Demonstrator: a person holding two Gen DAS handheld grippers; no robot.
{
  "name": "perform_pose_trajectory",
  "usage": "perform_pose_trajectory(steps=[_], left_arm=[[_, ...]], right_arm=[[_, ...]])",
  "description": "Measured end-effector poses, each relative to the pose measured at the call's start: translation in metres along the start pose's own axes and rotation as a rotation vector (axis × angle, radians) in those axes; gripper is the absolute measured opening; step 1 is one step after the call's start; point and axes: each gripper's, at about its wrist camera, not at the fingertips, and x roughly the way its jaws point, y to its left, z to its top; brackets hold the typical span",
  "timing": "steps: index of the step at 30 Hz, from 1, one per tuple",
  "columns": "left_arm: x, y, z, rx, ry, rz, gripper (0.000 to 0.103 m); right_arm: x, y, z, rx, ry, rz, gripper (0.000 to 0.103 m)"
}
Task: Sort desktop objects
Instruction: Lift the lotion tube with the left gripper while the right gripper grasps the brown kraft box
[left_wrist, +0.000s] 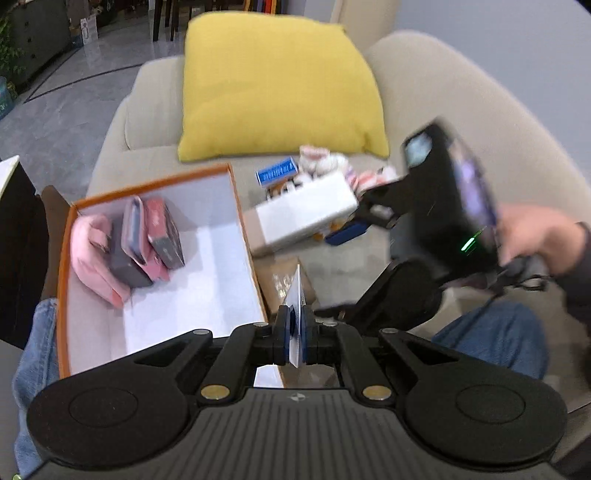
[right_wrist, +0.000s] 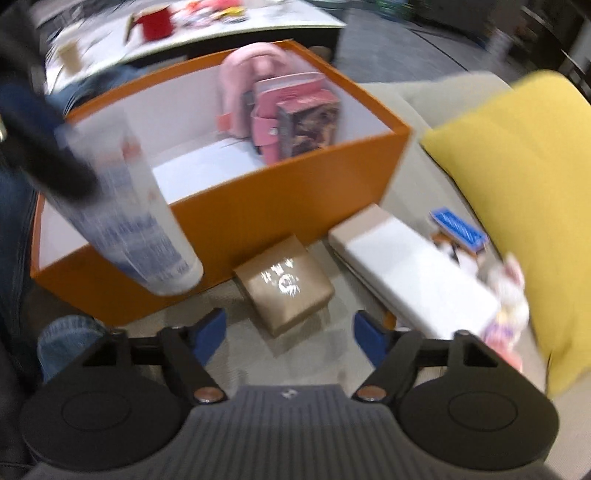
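Note:
My left gripper (left_wrist: 295, 332) is shut on a flat white and blue packet (left_wrist: 296, 295), seen edge-on, held beside the right wall of the orange box (left_wrist: 236, 206). The same packet (right_wrist: 136, 218) hangs blurred over the box's near corner in the right wrist view. The box (right_wrist: 295, 199) holds a pink pouch (left_wrist: 92, 251), a pink case (left_wrist: 135, 229) and small dark boxes (left_wrist: 168, 240). My right gripper (right_wrist: 290, 332) is open and empty, just above a brown square box (right_wrist: 284, 284) on the sofa. It also shows in the left wrist view (left_wrist: 347, 232).
A long white box (left_wrist: 303, 214) (right_wrist: 410, 273), a blue card pack (left_wrist: 277, 171) (right_wrist: 458, 225) and small pink-white toys (left_wrist: 325, 158) (right_wrist: 509, 295) lie on the beige sofa seat (left_wrist: 155, 158). A yellow cushion (left_wrist: 277, 85) (right_wrist: 524, 192) leans behind them. A table with a red mug (right_wrist: 157, 22) stands beyond.

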Motion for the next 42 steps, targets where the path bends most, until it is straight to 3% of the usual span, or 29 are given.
perform_pose_trajectory(steps=[8,13,18,23,31,35,42], left_arm=[[-0.022,0.036,0.013,-0.036,-0.027,0.008,0.005],[-0.005,0.064,0.016,-0.067,-0.006,0.039,0.005],[0.016,0.086,0.017,-0.08,0.013,0.058,0.005],[0.034,0.099,0.018,-0.092,0.02,0.028,0.005],[0.047,0.101,0.014,-0.095,0.023,-0.004,0.005],[0.05,0.102,0.014,-0.106,0.019,-0.009,0.005],[0.056,0.1,0.018,-0.089,-0.007,-0.011,0.005]], right_arm=[[0.037,0.009,0.028,-0.221,0.088,0.038,0.081],[0.061,0.007,0.041,-0.294,0.154,0.064,0.081],[0.074,0.005,0.04,-0.326,0.214,0.082,0.074],[0.075,-0.002,0.037,-0.281,0.219,0.111,0.067],[0.07,0.0,0.025,-0.263,0.191,0.107,0.072],[0.072,0.004,0.017,-0.264,0.179,0.085,0.064],[0.042,0.008,0.018,-0.204,0.124,0.034,0.062]])
